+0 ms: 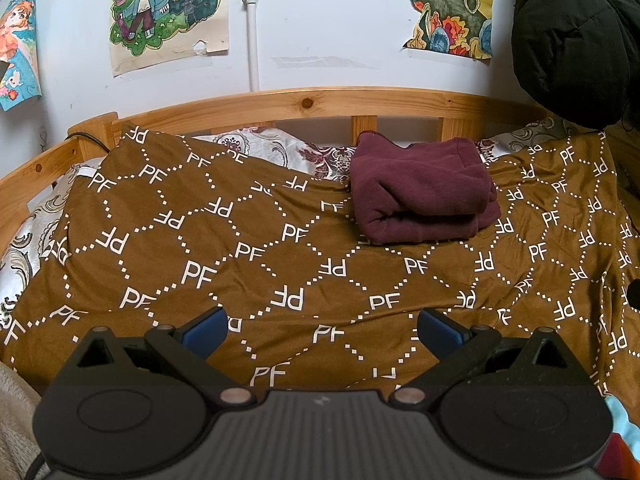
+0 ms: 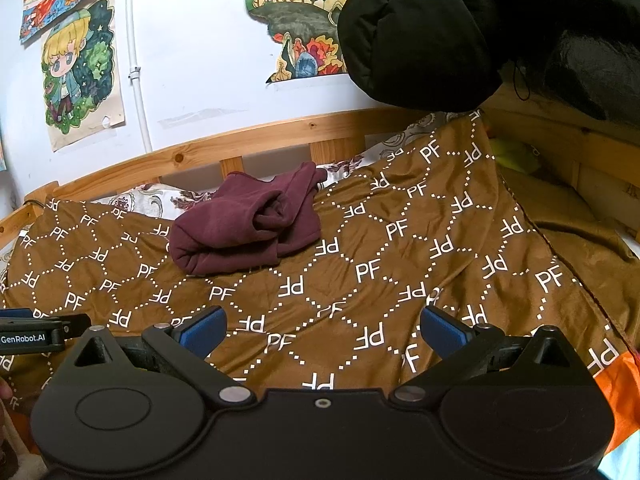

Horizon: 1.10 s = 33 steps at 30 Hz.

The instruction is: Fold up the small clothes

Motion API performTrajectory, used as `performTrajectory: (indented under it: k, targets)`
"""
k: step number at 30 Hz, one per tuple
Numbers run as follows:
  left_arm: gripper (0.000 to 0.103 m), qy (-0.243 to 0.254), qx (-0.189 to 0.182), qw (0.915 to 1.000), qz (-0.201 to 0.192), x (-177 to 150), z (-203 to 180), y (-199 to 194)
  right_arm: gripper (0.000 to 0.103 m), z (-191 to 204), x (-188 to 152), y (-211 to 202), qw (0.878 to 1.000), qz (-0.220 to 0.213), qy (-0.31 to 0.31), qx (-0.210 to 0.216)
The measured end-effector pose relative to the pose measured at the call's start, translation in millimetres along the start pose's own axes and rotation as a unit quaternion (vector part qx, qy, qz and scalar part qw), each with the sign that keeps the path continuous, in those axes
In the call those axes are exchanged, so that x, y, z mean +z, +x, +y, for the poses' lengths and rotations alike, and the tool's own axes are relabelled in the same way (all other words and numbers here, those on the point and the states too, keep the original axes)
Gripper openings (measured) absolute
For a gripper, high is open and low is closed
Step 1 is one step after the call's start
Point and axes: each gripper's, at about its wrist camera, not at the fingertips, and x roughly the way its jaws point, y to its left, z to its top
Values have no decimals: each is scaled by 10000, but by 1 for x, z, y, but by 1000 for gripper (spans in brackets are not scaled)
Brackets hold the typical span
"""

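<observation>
1. The left tongs (image 1: pixel 322 326) are released: their two blue-padded fingers (image 1: pixel 206 330) stand wide apart, with nothing between them, above the near part of the bedspread.
2. The right tongs (image 2: pixel 322 326) are likewise spread wide and empty, blue pads (image 2: pixel 442 332) facing each other across a bare stretch of the same cloth.
3. In the right wrist view, the black tip of the left tongs, marked "GenRobot.AI", juts in at the left edge.
4. The folded dark maroon fleece garment (image 1: pixel 422 192) lies on the brown satin bedspread with white dotted diamonds and "PF" letters (image 1: pixel 248 248), toward its far edge, near the headboard rail and well apart from both tongs.
5. From the right wrist camera the garment (image 2: pixel 244 226) shows as a thick bundle, rolled fold toward the camera, with a looser flap trailing at its far right side.
6. A pale floral patterned sheet (image 1: pixel 280 148) peeks out beyond the bedspread's far edge, just behind the garment.
7. The curved light pine bed rail (image 1: pixel 308 102) runs behind it, against a white wall.
8. Coloured cartoon drawings on paper (image 1: pixel 168 12) are stuck to the wall, and a thin white pipe (image 1: pixel 252 24) runs down it.
9. A bulky black padded jacket (image 2: pixel 460 28) hangs at the upper right, over the bed's corner.
</observation>
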Motion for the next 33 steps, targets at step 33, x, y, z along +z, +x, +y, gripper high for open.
performTrajectory:
  k: [33]
  targets:
    - [102, -135, -21, 9998, 125, 1, 5, 1, 102, -2, 0, 1, 10000, 15, -7, 15]
